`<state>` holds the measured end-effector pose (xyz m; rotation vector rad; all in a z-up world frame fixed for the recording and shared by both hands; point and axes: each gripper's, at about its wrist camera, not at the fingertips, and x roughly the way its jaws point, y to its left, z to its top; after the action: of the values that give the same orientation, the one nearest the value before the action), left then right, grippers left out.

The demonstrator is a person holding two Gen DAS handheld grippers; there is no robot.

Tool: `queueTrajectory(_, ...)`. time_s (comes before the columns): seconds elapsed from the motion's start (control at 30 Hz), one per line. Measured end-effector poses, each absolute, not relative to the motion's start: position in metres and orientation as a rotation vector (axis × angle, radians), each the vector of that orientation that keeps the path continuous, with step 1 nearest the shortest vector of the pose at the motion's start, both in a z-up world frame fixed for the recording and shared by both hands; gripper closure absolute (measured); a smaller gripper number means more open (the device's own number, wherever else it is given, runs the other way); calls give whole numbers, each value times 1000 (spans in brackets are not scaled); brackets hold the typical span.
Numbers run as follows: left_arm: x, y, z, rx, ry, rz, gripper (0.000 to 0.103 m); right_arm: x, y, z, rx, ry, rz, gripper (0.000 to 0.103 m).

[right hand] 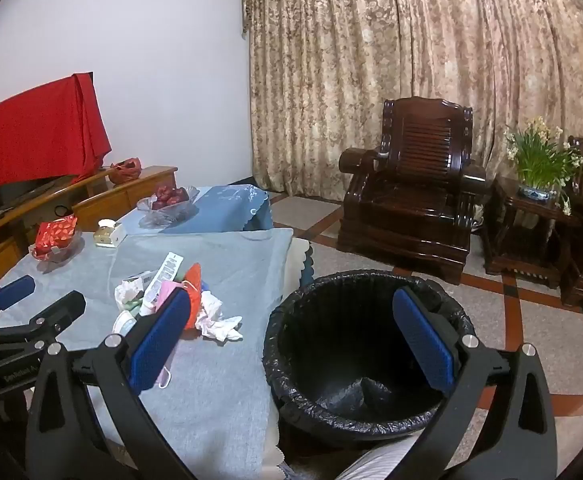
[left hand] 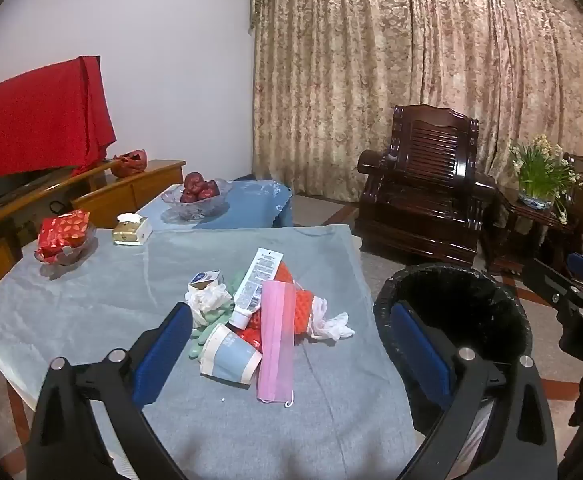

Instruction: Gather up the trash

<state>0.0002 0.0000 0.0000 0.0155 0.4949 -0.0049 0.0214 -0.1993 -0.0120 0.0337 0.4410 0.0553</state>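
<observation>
A heap of trash lies on the grey-clothed table [left hand: 91, 312]: a pink face mask [left hand: 277, 340], a paper cup [left hand: 229, 354] on its side, a white tube [left hand: 257, 280], crumpled tissues [left hand: 331, 322], an orange-red net [left hand: 303, 308] and a small carton [left hand: 205, 279]. The bin [right hand: 367, 360] with a black liner stands on the floor right of the table. My left gripper [left hand: 291, 350] is open and empty, above the heap. My right gripper [right hand: 291, 344] is open and empty, above the bin's near rim; the heap [right hand: 171, 300] lies to its left.
A glass bowl of apples [left hand: 197, 196], a tissue box [left hand: 130, 230] and a dish with a red packet [left hand: 64, 240] stand at the table's far side. A dark wooden armchair [right hand: 407, 196] and a side table with flowers [right hand: 539, 184] stand beyond the bin.
</observation>
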Motion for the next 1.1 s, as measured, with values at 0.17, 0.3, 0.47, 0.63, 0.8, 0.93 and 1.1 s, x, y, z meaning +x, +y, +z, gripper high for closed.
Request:
queueTrajectory(0.17,0,0,0,17,489,-5,6,21,-199,-12,33,442,55,5)
queueTrajectory(0.3,1,1,0,15,493,-4,6,22,-199,-12,34,443,55,5)
queueTrajectory(0.47,0,0,0,16,487,-2,6,22,-199,-13,35,443,56,5)
queueTrajectory(0.63,1,1,-1,18,488,-1,6,23,-199,-13,37,444,56,5)
queueTrajectory(0.8,6,4,-1,19,489,-1,6,23,-199,-13,36,445,57,5)
queueTrajectory(0.93,7,4,-1,19,488,-1,6,23,-199,-12,37,445,57,5)
queueTrajectory(1.1,7,4,0,19,489,-1,6,23,-199,-13,36,446,58,5)
